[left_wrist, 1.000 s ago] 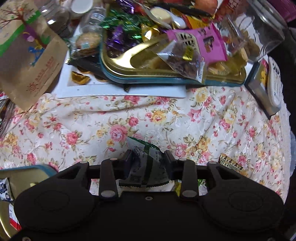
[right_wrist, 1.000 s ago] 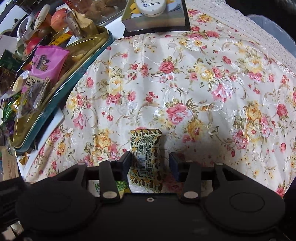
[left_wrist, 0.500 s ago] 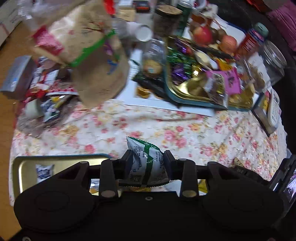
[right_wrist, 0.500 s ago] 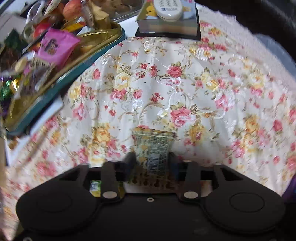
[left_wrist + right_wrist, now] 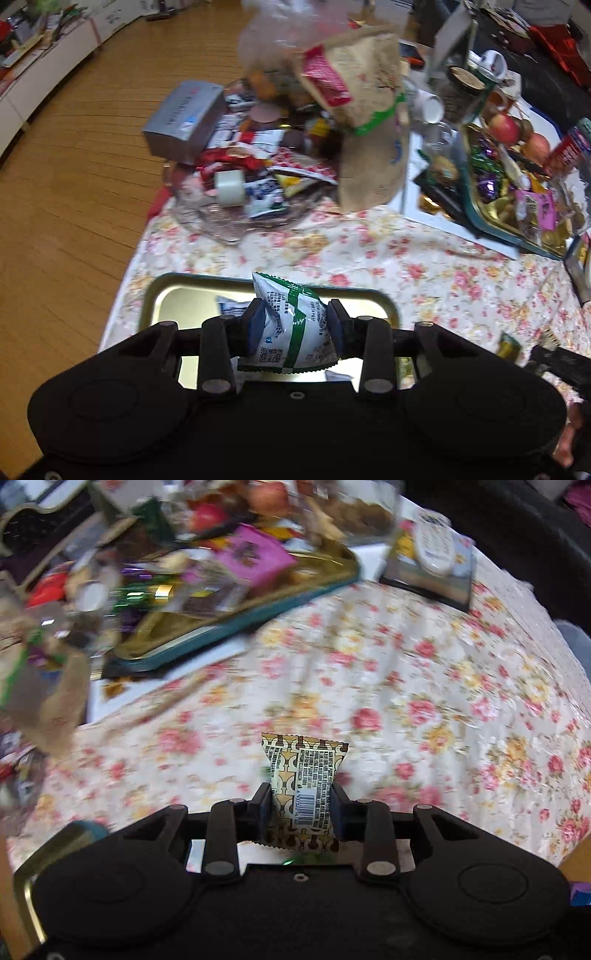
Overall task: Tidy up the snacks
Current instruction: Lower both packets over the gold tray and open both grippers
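Green-striped white snack packet (image 5: 291,325) sits clamped in the left gripper (image 5: 295,326) above the gold tray (image 5: 155,295), while the right gripper (image 5: 300,806), whose jaws have just been closing, pinches a gold patterned packet (image 5: 303,775), so both likely need lowering into the tray before release.

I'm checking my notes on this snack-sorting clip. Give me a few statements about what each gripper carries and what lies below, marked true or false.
1. The left gripper is shut on a white-and-green snack packet. True.
2. The right gripper is empty. False: its pads press on a gold-and-brown patterned snack packet.
3. A gold metal tray lies below the left gripper. True.
4. That tray holds nothing. False: a small white-and-blue packet lies in it.
5. The tablecloth is plain blue. False: it is cream with pink and yellow flowers.
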